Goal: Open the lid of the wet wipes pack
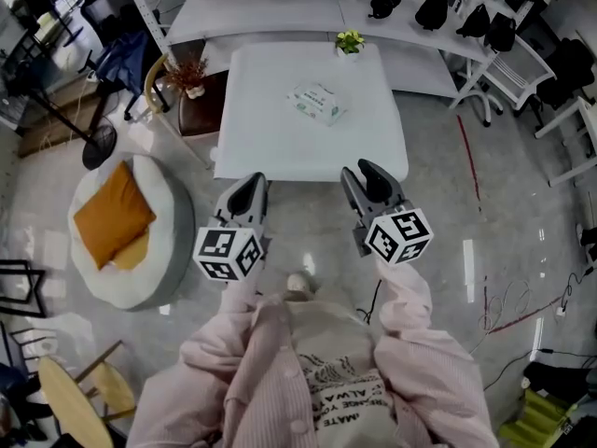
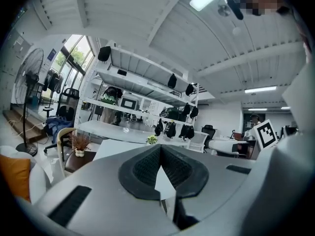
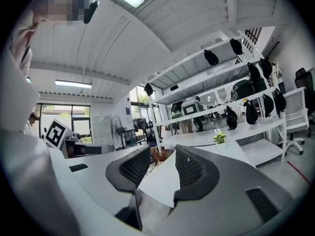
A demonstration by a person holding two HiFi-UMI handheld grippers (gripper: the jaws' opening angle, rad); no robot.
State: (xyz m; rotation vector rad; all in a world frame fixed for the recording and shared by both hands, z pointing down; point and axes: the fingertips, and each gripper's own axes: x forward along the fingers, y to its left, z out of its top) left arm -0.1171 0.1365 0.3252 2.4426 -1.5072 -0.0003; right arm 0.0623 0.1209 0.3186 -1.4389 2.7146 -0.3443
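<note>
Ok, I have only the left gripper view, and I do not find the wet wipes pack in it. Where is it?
Observer: The wet wipes pack lies flat near the middle of the white table.
Operator: Is the right gripper open?
Observer: Yes, the right gripper has its jaws apart, nothing between them.
Operator: Are both above the table?
Observer: No. The left gripper and the right one are short of its near edge.

Wet wipes pack (image 1: pixel 317 103) on table (image 1: pixel 280 143), plant (image 1: pixel 350 41) behind it, shelves (image 1: pixel 261 9) beyond
</note>
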